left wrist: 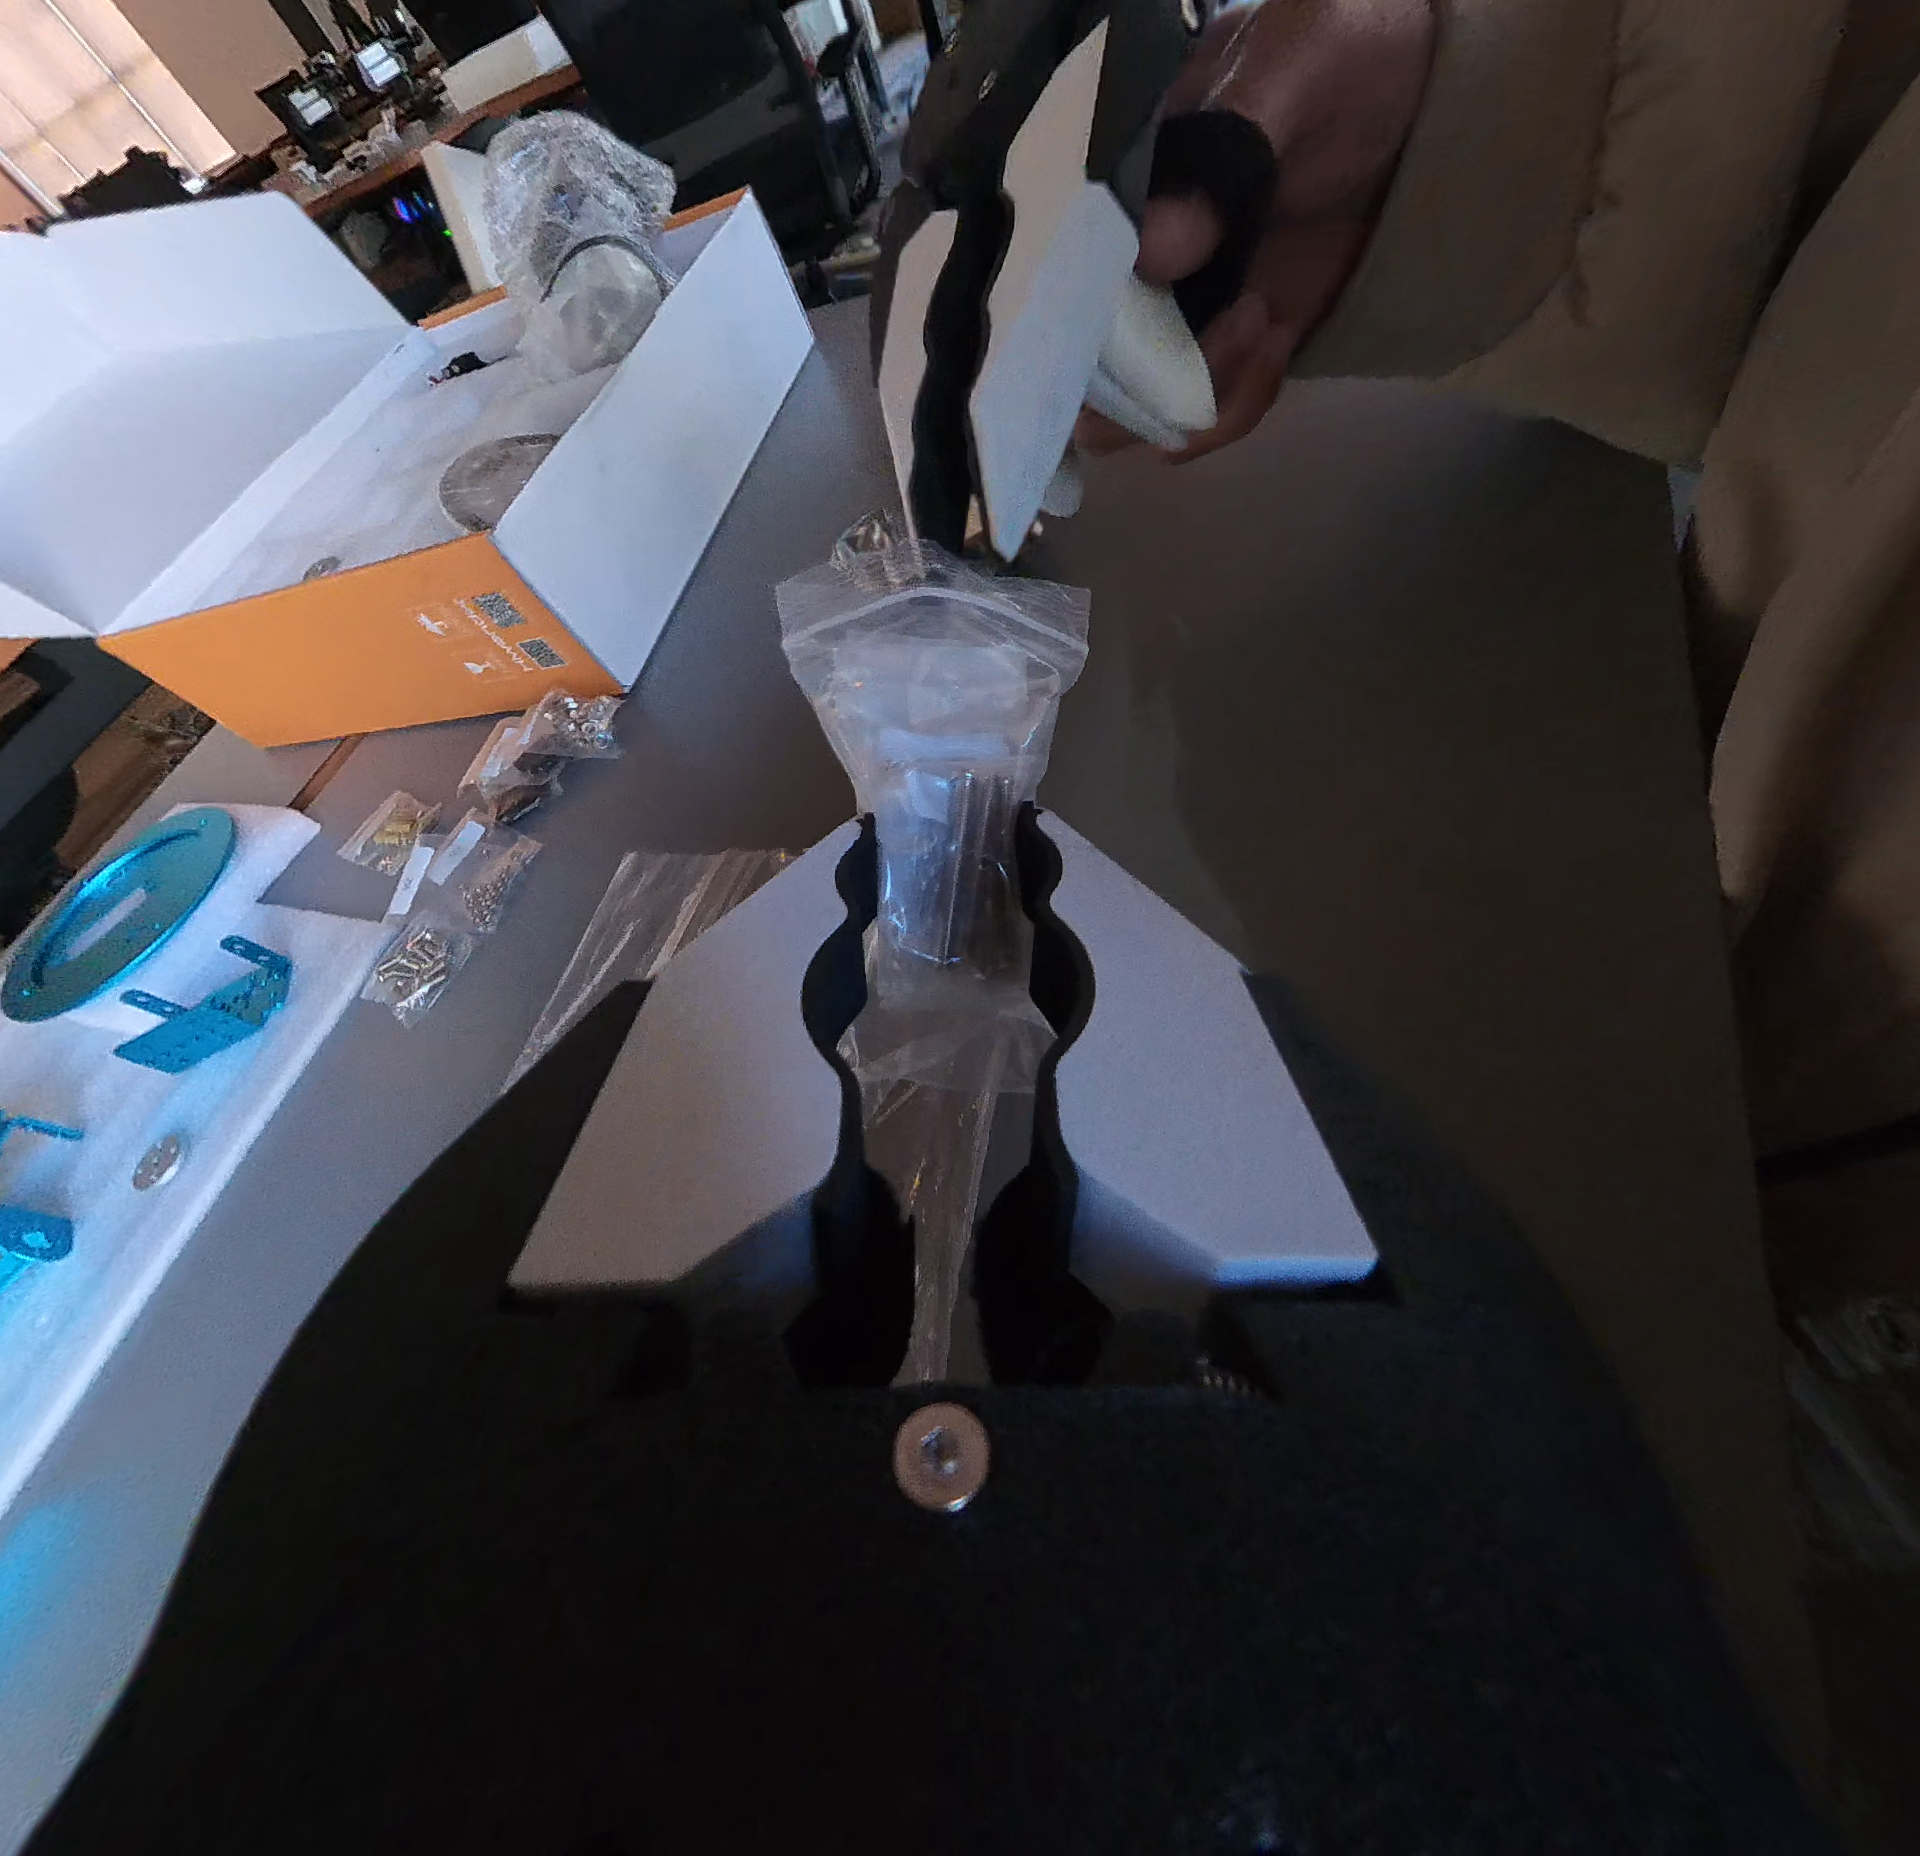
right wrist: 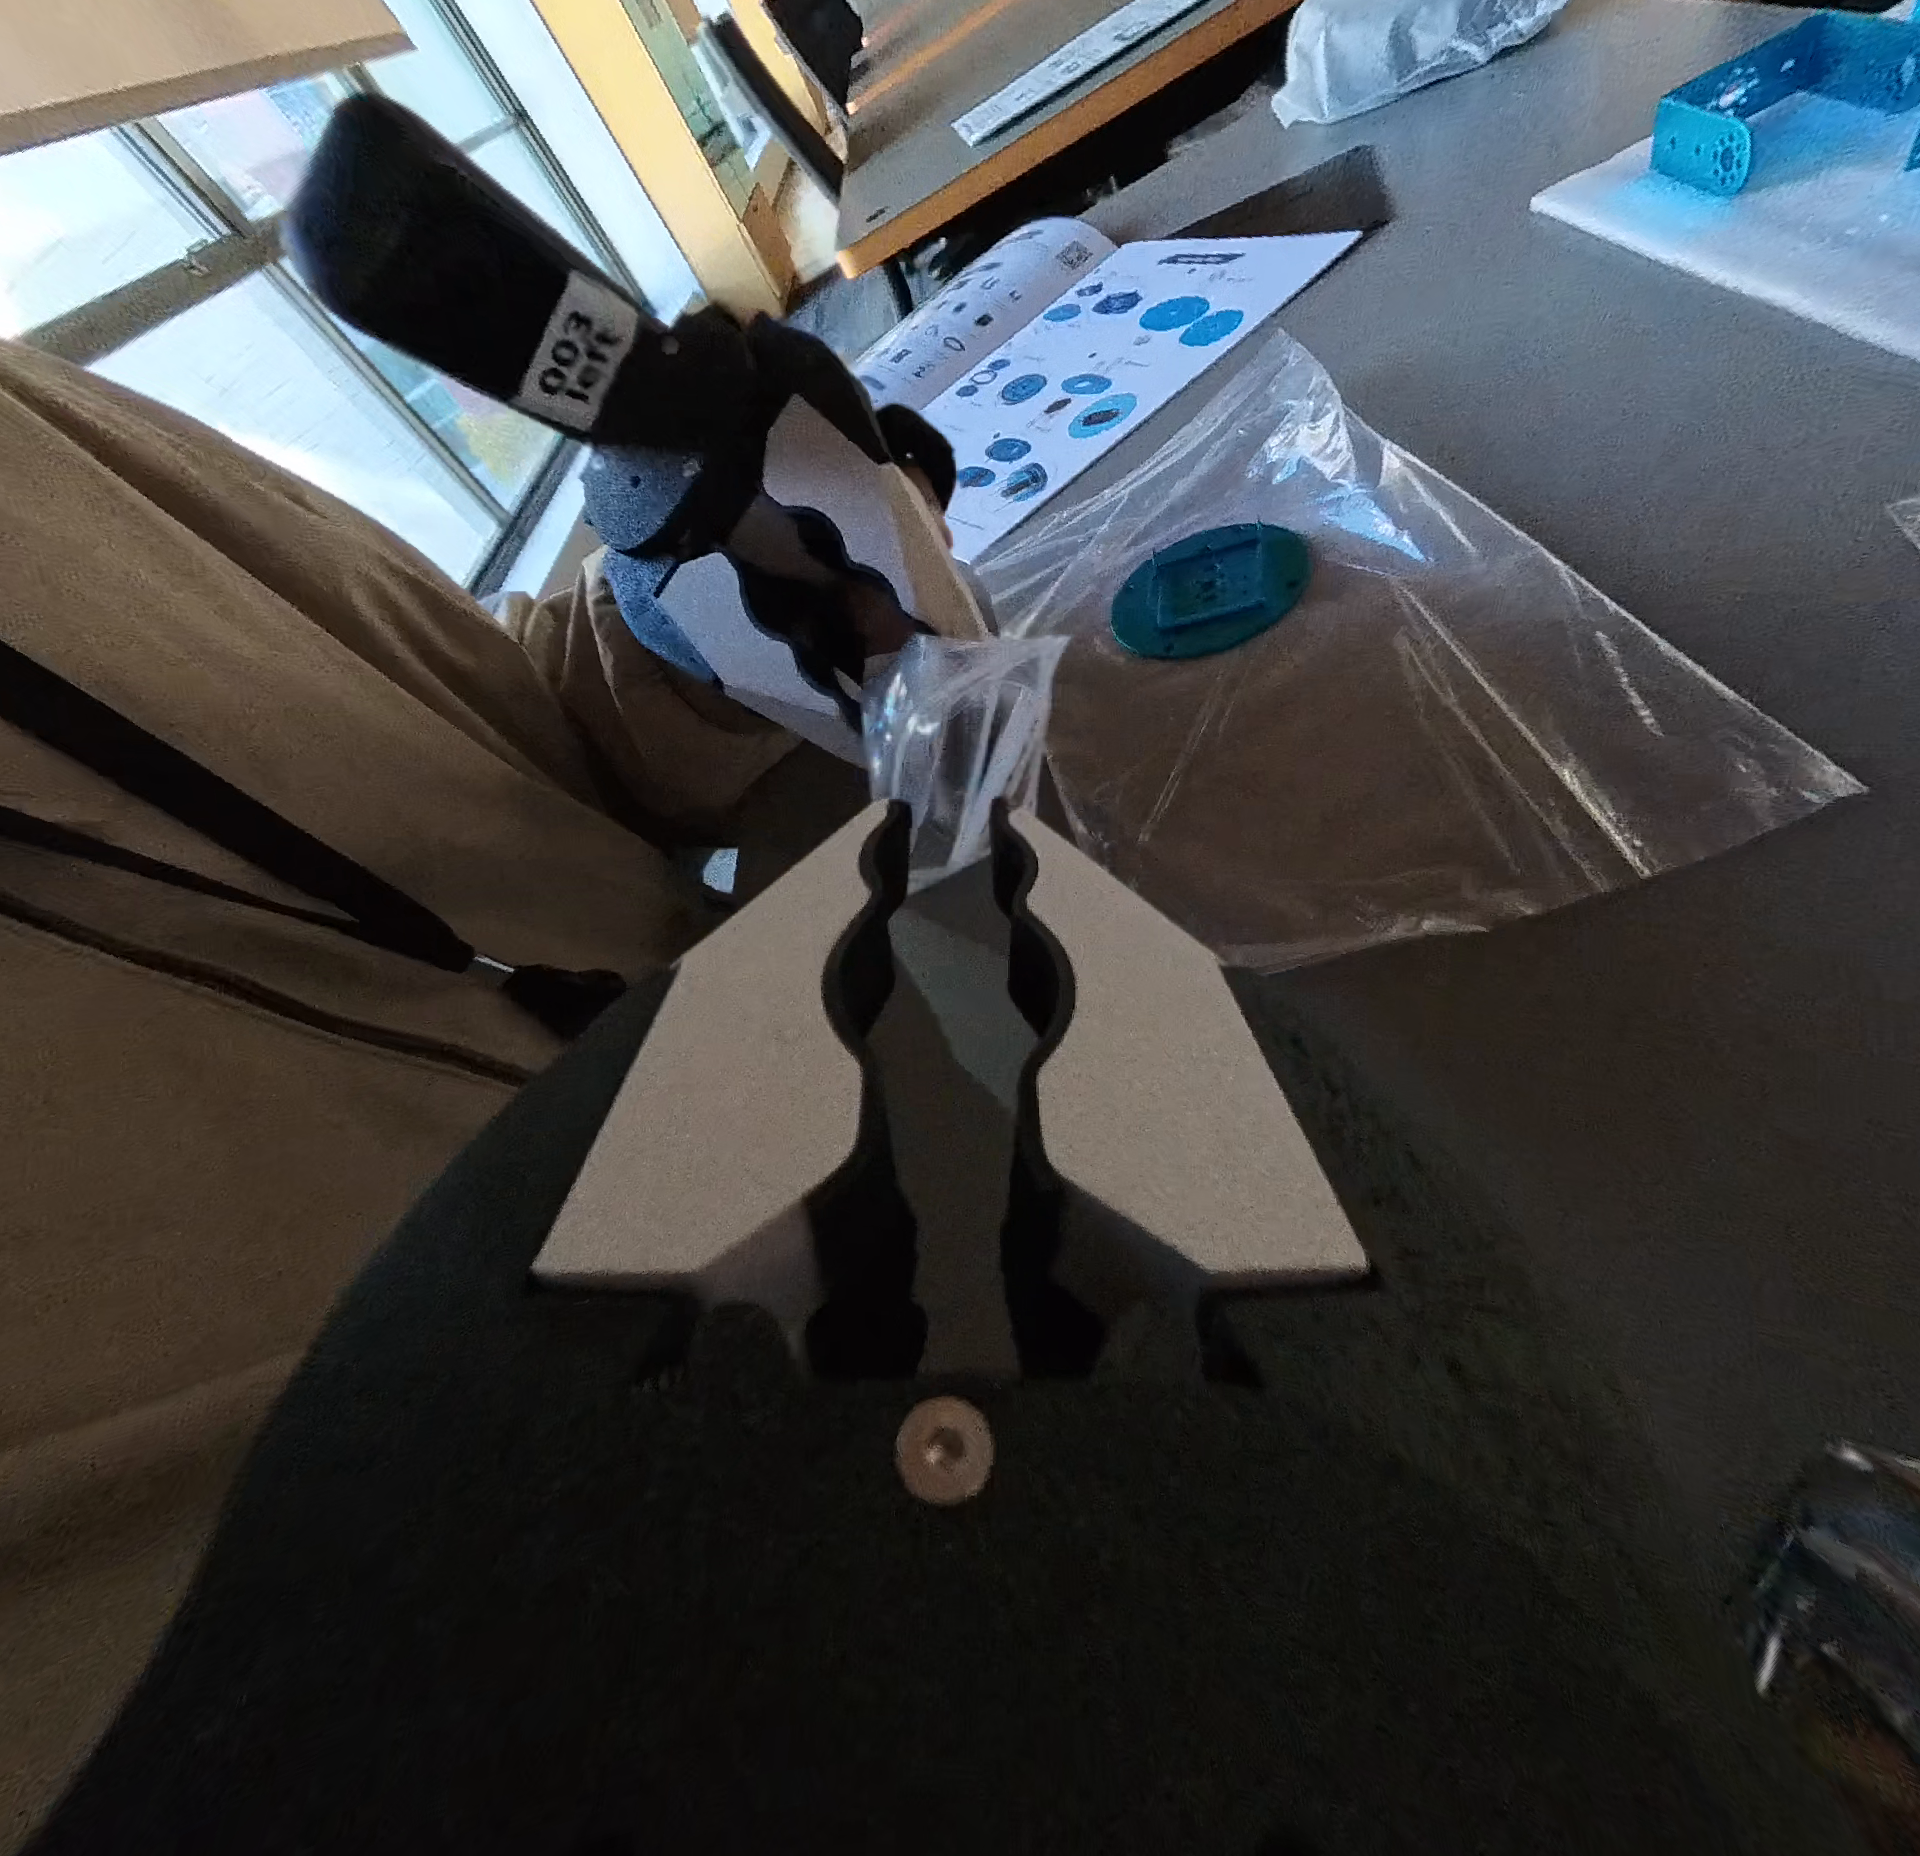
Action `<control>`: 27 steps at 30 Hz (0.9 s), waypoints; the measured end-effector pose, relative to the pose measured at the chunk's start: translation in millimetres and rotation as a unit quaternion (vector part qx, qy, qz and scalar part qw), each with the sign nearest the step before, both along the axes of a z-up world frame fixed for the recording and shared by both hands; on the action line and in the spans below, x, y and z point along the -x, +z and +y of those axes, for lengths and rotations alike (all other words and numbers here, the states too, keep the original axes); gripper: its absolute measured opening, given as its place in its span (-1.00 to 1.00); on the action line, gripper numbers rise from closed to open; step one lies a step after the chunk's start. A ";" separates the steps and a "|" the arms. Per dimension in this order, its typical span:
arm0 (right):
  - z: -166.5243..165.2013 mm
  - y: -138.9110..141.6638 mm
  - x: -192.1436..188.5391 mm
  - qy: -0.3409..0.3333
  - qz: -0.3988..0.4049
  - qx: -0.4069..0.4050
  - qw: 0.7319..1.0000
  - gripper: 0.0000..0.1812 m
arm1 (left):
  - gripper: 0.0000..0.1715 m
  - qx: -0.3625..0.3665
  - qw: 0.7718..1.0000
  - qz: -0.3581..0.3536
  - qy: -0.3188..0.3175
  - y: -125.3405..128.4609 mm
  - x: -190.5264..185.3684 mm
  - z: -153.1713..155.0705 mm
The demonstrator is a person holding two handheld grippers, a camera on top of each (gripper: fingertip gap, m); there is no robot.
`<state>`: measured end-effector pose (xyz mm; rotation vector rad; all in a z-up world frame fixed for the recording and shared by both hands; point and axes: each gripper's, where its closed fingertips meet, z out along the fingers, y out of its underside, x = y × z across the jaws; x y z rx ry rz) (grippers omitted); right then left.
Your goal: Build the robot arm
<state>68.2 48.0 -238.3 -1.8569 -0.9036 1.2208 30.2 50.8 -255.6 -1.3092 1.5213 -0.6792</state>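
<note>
Both grippers (left wrist: 951, 830) (right wrist: 951, 830) pinch one small bag (left wrist: 940, 726) above scattered hardware packets (left wrist: 457, 881).

White printed label wraps black handle of left gripper (right wrist: 883, 653), up-left of small clear bag (right wrist: 966, 726); characters legible, not copied.

Open booklet (right wrist: 1091, 352) on worktop (right wrist: 1558, 352) beyond bag: blue part diagrams, tiny captions, square code; print too small to read.

Left wrist view: orange box (left wrist: 364, 663) left of small clear bag (left wrist: 935, 663), front face with pale logo and two code squares; lettering faint.

Small screw packets (left wrist: 457, 871) below box: white stickers, unreadable.
</note>
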 end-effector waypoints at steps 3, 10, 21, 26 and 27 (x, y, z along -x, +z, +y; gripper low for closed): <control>-4.8 -16.1 -3.9 -0.002 -0.025 0.008 1.000 -0.82 | -0.72 -0.032 0.999 0.027 -0.001 -4.9 -11.6 -4.1; -3.3 -22.8 -24.8 -0.018 0.002 0.018 1.000 -0.84 | -0.72 -0.108 0.992 0.063 -0.017 -11.2 -32.0 -16.1; -16.0 -31.0 -32.3 -0.022 0.026 0.061 0.998 -0.98 | -0.72 -0.091 0.993 0.067 -0.016 -12.9 -50.9 -23.1; -16.1 -20.7 -66.7 -0.044 0.071 0.093 0.992 -0.99 | -0.83 -0.080 0.994 0.079 0.010 -19.7 -45.8 -13.5; -15.4 -23.0 -74.2 -0.054 0.063 0.097 0.992 -0.99 | -0.84 -0.075 0.994 0.075 0.011 -19.8 -45.7 -13.6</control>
